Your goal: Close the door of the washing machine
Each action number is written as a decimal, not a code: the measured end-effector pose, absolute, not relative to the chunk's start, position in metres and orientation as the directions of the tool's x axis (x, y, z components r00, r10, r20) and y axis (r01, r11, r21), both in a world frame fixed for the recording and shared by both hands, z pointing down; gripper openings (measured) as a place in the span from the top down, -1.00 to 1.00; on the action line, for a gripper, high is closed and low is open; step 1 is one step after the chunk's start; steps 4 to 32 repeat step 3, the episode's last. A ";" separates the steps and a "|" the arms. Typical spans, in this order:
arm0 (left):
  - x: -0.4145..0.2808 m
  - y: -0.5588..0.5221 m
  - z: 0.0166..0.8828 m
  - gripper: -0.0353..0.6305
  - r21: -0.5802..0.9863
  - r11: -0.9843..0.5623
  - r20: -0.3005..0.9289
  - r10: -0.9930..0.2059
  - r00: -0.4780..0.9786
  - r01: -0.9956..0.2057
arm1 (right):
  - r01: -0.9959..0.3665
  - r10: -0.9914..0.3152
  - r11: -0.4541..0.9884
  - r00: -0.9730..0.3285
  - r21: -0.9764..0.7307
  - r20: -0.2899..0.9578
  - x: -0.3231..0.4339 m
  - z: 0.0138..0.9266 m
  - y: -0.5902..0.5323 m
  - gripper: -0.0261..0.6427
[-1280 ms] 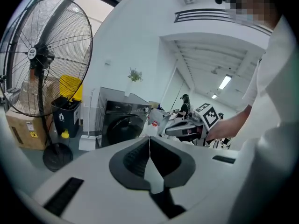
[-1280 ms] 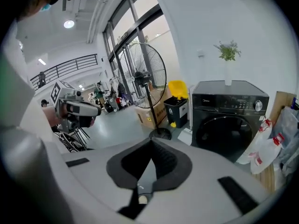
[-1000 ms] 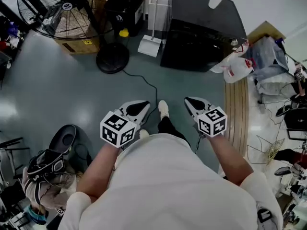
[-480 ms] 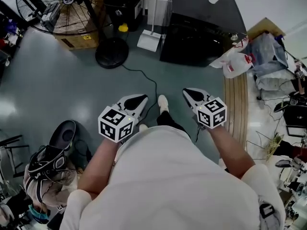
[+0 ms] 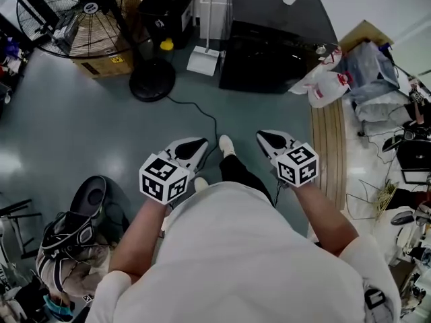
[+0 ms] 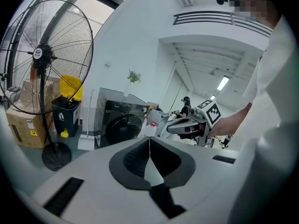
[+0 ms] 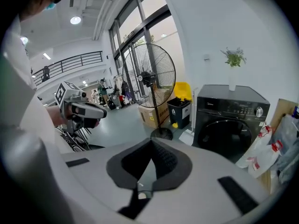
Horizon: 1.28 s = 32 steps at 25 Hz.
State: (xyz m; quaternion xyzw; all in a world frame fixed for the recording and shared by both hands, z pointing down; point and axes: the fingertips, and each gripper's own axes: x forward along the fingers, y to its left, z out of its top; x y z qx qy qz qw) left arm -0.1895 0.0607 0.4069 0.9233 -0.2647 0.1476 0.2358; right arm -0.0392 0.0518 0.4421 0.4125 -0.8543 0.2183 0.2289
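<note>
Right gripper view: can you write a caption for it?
Shut right gripper, empty, with a black washing machine and big fan ahead.

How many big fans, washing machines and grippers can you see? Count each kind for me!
Big fan: 1
Washing machine: 1
Grippers: 2, the left gripper and the right gripper
Total: 4

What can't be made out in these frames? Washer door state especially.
- Washing machine door: small and black on black in both gripper views, and seen steeply from above in the head view. Latched or ajar, cannot tell.
- Control panel print: too small, right gripper view.
- Fan: cage cut off by the head view's top edge.
- White bags: the plastic hides their contents.
</note>
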 end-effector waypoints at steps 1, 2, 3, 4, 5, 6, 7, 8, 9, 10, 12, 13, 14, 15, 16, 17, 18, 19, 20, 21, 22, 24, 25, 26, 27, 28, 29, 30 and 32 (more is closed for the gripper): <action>-0.188 0.062 0.407 0.84 0.357 -0.751 0.398 -0.416 0.818 -0.556 | -0.807 -0.605 0.561 -0.552 -0.185 0.574 -0.038 0.442 0.056 0.90; -0.188 0.064 0.407 0.84 0.356 -0.753 0.400 -0.412 0.819 -0.553 | -0.809 -0.604 0.557 -0.549 -0.187 0.577 -0.036 0.443 0.060 0.90; -0.187 0.066 0.408 0.84 0.356 -0.755 0.402 -0.408 0.820 -0.550 | -0.811 -0.603 0.553 -0.547 -0.189 0.581 -0.035 0.443 0.064 0.90; -0.187 0.066 0.408 0.84 0.356 -0.755 0.402 -0.408 0.820 -0.550 | -0.811 -0.603 0.553 -0.547 -0.189 0.581 -0.035 0.443 0.064 0.90; -0.187 0.066 0.408 0.84 0.356 -0.755 0.402 -0.408 0.820 -0.550 | -0.811 -0.603 0.553 -0.547 -0.189 0.581 -0.035 0.443 0.064 0.90; -0.187 0.066 0.408 0.84 0.356 -0.755 0.402 -0.408 0.820 -0.550 | -0.811 -0.603 0.553 -0.547 -0.189 0.581 -0.035 0.443 0.064 0.90; -0.187 0.066 0.408 0.84 0.356 -0.755 0.402 -0.408 0.820 -0.550 | -0.811 -0.603 0.553 -0.547 -0.189 0.581 -0.035 0.443 0.064 0.90; -0.187 0.066 0.408 0.84 0.356 -0.755 0.402 -0.408 0.820 -0.550 | -0.811 -0.603 0.553 -0.547 -0.189 0.581 -0.035 0.443 0.064 0.90; -0.187 0.066 0.408 0.84 0.356 -0.755 0.402 -0.408 0.820 -0.550 | -0.811 -0.603 0.553 -0.547 -0.189 0.581 -0.035 0.443 0.064 0.90; -0.187 0.066 0.408 0.84 0.356 -0.755 0.402 -0.408 0.820 -0.550 | -0.811 -0.603 0.553 -0.547 -0.189 0.581 -0.035 0.443 0.064 0.90; -0.187 0.066 0.408 0.84 0.356 -0.755 0.402 -0.408 0.820 -0.550 | -0.811 -0.603 0.553 -0.547 -0.189 0.581 -0.035 0.443 0.064 0.90; -0.187 0.066 0.408 0.84 0.356 -0.755 0.402 -0.408 0.820 -0.550 | -0.811 -0.603 0.553 -0.547 -0.189 0.581 -0.035 0.443 0.064 0.90; -0.187 0.066 0.408 0.84 0.356 -0.755 0.402 -0.408 0.820 -0.550 | -0.811 -0.603 0.553 -0.547 -0.189 0.581 -0.035 0.443 0.064 0.90; -0.187 0.066 0.408 0.84 0.356 -0.755 0.402 -0.408 0.820 -0.550 | -0.811 -0.603 0.553 -0.547 -0.189 0.581 -0.035 0.443 0.064 0.90; -0.187 0.066 0.408 0.84 0.356 -0.755 0.402 -0.408 0.820 -0.550 | -0.811 -0.603 0.553 -0.547 -0.189 0.581 -0.035 0.443 0.064 0.90; -0.187 0.066 0.408 0.84 0.356 -0.755 0.402 -0.408 0.820 -0.550 | -0.811 -0.603 0.553 -0.547 -0.189 0.581 -0.035 0.443 0.064 0.90; -0.187 0.066 0.408 0.84 0.356 -0.755 0.402 -0.408 0.820 -0.550 | -0.811 -0.603 0.553 -0.547 -0.189 0.581 -0.035 0.443 0.064 0.90; -0.187 0.066 0.408 0.84 0.356 -0.755 0.402 -0.408 0.820 -0.550 | -0.811 -0.603 0.553 -0.547 -0.189 0.581 -0.035 0.443 0.064 0.90; -0.187 0.066 0.408 0.84 0.356 -0.755 0.402 -0.408 0.820 -0.550 | -0.811 -0.603 0.553 -0.547 -0.189 0.581 -0.035 0.443 0.064 0.90; -0.187 0.066 0.408 0.84 0.356 -0.755 0.402 -0.408 0.820 -0.550 | -0.811 -0.603 0.553 -0.547 -0.189 0.581 -0.035 0.443 0.064 0.90; -0.187 0.066 0.408 0.84 0.356 -0.755 0.402 -0.408 0.820 -0.550 | -0.811 -0.603 0.553 -0.547 -0.189 0.581 -0.035 0.443 0.064 0.90; -0.187 0.066 0.408 0.84 0.356 -0.755 0.402 -0.408 0.820 -0.550 | -0.811 -0.603 0.553 -0.547 -0.189 0.581 -0.035 0.443 0.064 0.90; -0.187 0.066 0.408 0.84 0.356 -0.755 0.402 -0.408 0.820 -0.550 | -0.811 -0.603 0.553 -0.547 -0.189 0.581 -0.035 0.443 0.064 0.90; -0.187 0.066 0.408 0.84 0.356 -0.755 0.402 -0.408 0.820 -0.550 | -0.811 -0.603 0.553 -0.547 -0.189 0.581 -0.035 0.443 0.064 0.90; -0.187 0.066 0.408 0.84 0.356 -0.755 0.402 -0.408 0.820 -0.550 | -0.811 -0.603 0.553 -0.547 -0.189 0.581 -0.035 0.443 0.064 0.90; -0.187 0.066 0.408 0.84 0.356 -0.755 0.402 -0.408 0.820 -0.550 | -0.811 -0.603 0.553 -0.547 -0.189 0.581 -0.035 0.443 0.064 0.90; -0.187 0.066 0.408 0.84 0.356 -0.755 0.402 -0.408 0.820 -0.550 | -0.811 -0.603 0.553 -0.547 -0.189 0.581 -0.035 0.443 0.064 0.90; -0.187 0.066 0.408 0.84 0.356 -0.755 0.402 -0.408 0.820 -0.550 | -0.811 -0.603 0.553 -0.547 -0.189 0.581 -0.035 0.443 0.064 0.90; -0.187 0.066 0.408 0.84 0.356 -0.755 0.402 -0.408 0.820 -0.550 | -0.811 -0.603 0.553 -0.547 -0.189 0.581 -0.035 0.443 0.064 0.90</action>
